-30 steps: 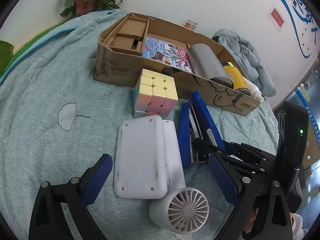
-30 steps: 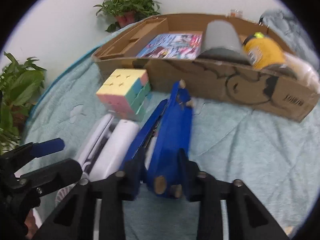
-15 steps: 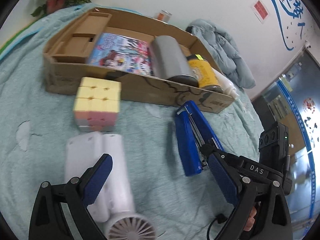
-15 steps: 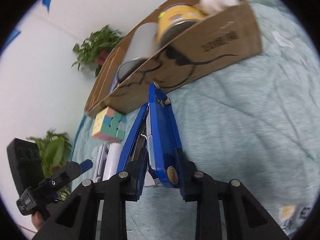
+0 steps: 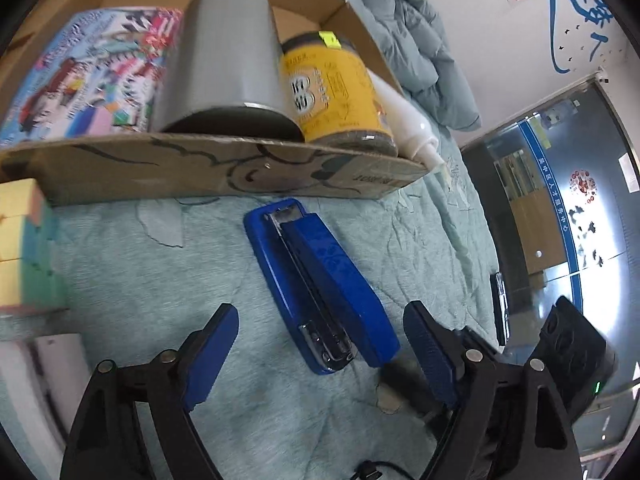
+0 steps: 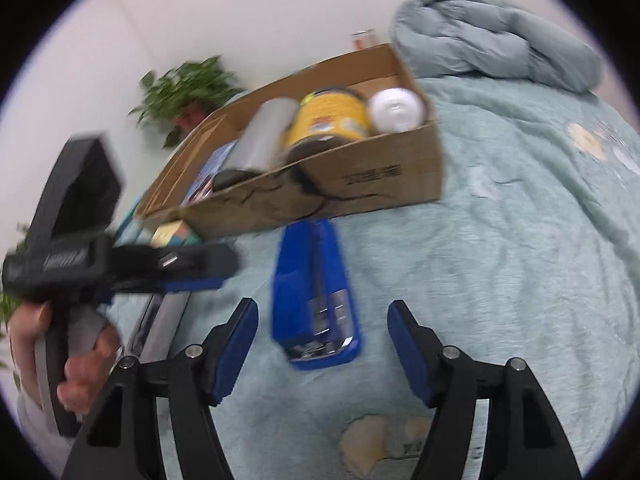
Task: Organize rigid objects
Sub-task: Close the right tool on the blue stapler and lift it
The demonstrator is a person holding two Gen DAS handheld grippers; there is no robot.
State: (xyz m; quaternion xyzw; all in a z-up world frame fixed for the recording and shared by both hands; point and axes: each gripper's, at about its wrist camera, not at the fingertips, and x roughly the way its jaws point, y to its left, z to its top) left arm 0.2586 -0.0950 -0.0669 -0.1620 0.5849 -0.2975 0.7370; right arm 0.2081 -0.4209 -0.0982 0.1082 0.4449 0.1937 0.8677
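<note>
Blue stapler [image 6: 316, 304] lies on the quilt, just released: the right gripper [image 6: 322, 354], clamped on it a moment ago, has just been opening. At nine o'clock the left gripper [image 5: 320, 354], closing slightly, straddles it untouched, probably taking over for the cardboard box [image 5: 224, 168].

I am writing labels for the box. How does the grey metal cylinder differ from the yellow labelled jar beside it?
The grey metal cylinder is plain and wider; the yellow labelled jar carries print and is narrower. The cylinder appears longer than the jar. Both lie on their sides, side by side, in the cardboard box.
</note>
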